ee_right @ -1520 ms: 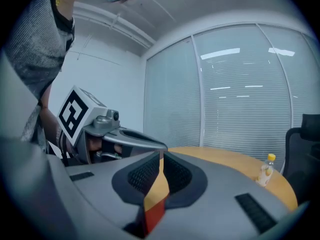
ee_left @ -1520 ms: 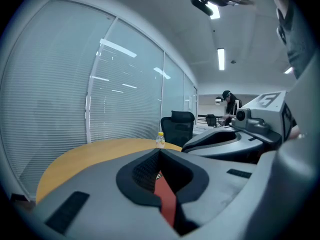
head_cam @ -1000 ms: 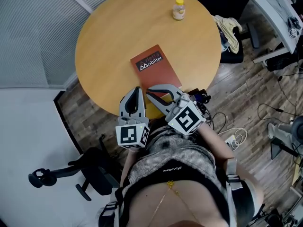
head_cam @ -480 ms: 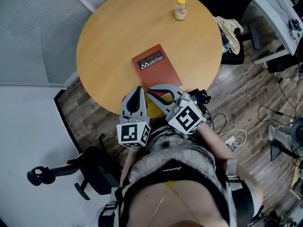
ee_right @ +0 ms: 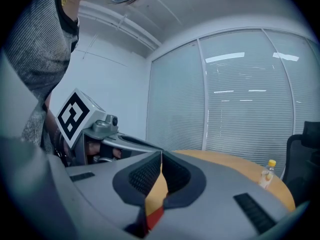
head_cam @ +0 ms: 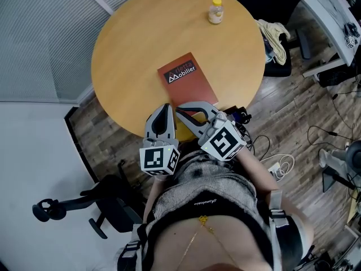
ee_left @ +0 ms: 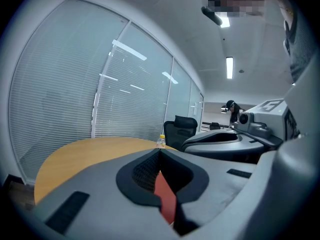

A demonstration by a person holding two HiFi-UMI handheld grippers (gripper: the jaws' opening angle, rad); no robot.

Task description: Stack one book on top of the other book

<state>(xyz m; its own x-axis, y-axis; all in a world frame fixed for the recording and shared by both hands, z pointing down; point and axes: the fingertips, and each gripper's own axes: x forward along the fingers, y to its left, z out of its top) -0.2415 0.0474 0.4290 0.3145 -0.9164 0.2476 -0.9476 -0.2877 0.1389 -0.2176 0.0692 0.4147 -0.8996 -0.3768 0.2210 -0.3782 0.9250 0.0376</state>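
Left gripper [head_cam: 164,108] is pressed shut and right gripper [head_cam: 179,109] has just closed on nothing, both parked empty at the table [head_cam: 127,49] edge by the near end of the flat-lying book [head_cam: 186,79], where only one cover shows, so the stack looks done.

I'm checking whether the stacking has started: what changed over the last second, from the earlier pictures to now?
The right tongs have just been closing and are now shut, with nothing between them. Otherwise unchanged: the left tongs stay shut and empty, both are held at the near edge of the table, and the red book and the bottle are where they were.
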